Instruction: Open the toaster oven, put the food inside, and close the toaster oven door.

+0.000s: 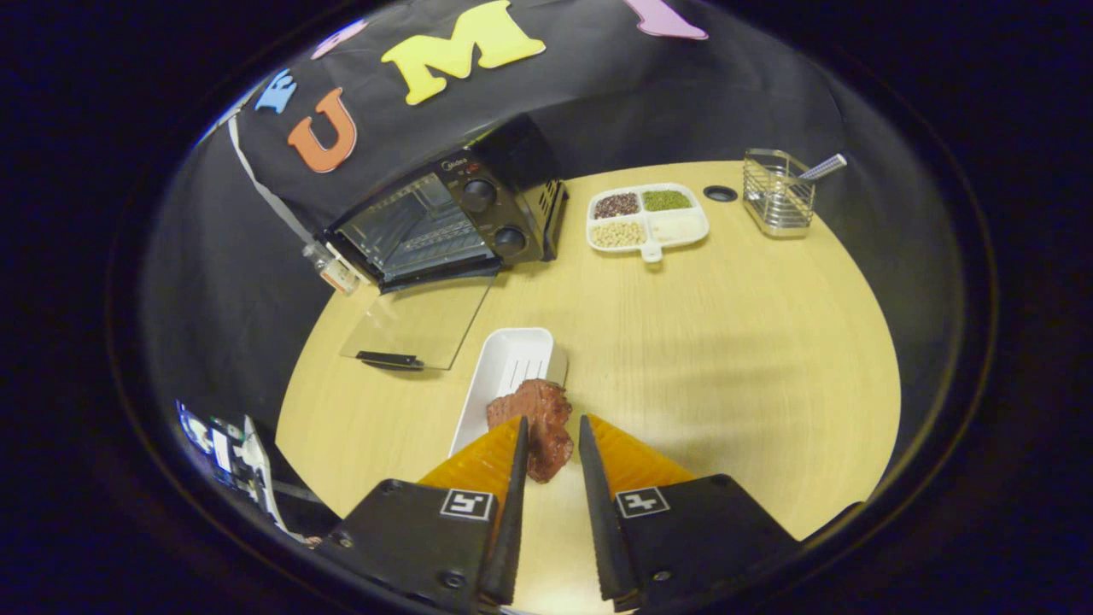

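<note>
Fingers of the handheld gripper [551, 436] stand a little apart, and a reddish-brown slab of cooked meat [538, 423] hangs between their tips. The left finger lies against the meat's side; whether the right one touches it cannot be told, so the grip is uncertain. Just beyond the fingertips, partly under the meat, a white rectangular plastic tray [508, 367] rests on the round pale wooden table [726, 342]. Farther on and to the left, the black toaster oven [452, 222] stands open, its glass door [418, 325] folded down flat over the tabletop, the dark handle at its near edge and the wire rack visible inside. To the right of the oven sits a white four-compartment dish of beans and grains [646, 218]. Beyond that, near the table's far edge, stands a wire metal holder [775, 192] with a utensil handle sticking out.
</note>
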